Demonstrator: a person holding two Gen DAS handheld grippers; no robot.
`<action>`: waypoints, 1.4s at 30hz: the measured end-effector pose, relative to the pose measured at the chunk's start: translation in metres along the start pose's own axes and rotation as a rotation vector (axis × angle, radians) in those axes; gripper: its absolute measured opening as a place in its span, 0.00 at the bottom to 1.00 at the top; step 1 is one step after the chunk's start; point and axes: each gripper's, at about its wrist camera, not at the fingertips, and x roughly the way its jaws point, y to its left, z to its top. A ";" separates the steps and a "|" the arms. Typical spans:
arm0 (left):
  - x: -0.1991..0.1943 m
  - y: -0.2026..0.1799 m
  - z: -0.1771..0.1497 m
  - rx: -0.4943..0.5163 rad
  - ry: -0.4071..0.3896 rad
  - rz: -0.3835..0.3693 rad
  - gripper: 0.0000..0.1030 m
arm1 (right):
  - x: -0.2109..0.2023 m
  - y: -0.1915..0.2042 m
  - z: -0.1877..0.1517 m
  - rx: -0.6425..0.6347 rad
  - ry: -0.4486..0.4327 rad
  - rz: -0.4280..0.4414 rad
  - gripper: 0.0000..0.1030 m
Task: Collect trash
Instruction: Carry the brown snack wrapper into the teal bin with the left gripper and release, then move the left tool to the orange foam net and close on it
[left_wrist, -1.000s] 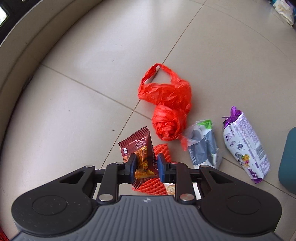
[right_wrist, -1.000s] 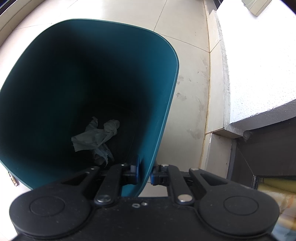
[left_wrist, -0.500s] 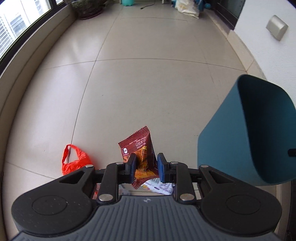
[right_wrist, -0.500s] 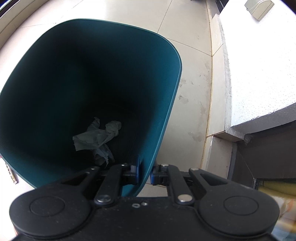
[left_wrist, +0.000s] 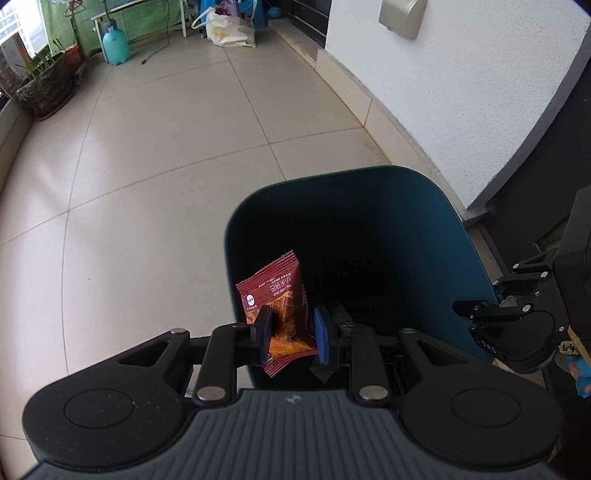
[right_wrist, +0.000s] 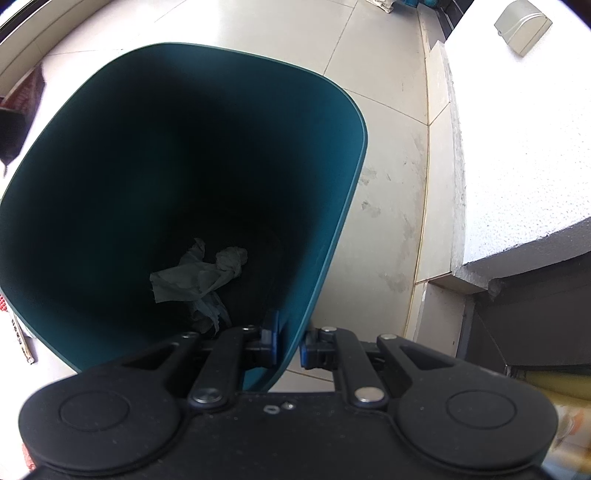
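The left gripper (left_wrist: 291, 328) pinches the red snack wrapper (left_wrist: 275, 295) just over the near-left rim of the teal bin (left_wrist: 461, 236) — best carried farther inside before letting go. The right gripper (right_wrist: 288, 341) clamps the bin's wall, steadying it.

The teal bin (left_wrist: 436, 221) has an interior too dark to read, and its near rim is hidden behind the left tool (left_wrist: 291, 334).

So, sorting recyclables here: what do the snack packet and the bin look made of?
Snack packet: likely thin plastic film, glossy and printed, with crimped serrated ends; it creases where the left hand-held gripper pinches it. Bin: probably moulded plastic, smooth matte teal, with a thin wall.
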 end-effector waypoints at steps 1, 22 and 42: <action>0.012 -0.006 0.000 0.005 0.026 -0.017 0.22 | 0.000 0.000 0.000 0.001 0.000 0.000 0.09; 0.095 -0.046 -0.032 0.061 0.164 -0.047 0.23 | -0.001 0.000 -0.003 -0.002 -0.008 0.001 0.09; 0.003 -0.012 -0.045 0.068 -0.020 -0.061 0.23 | 0.003 -0.003 0.002 0.015 0.012 0.001 0.09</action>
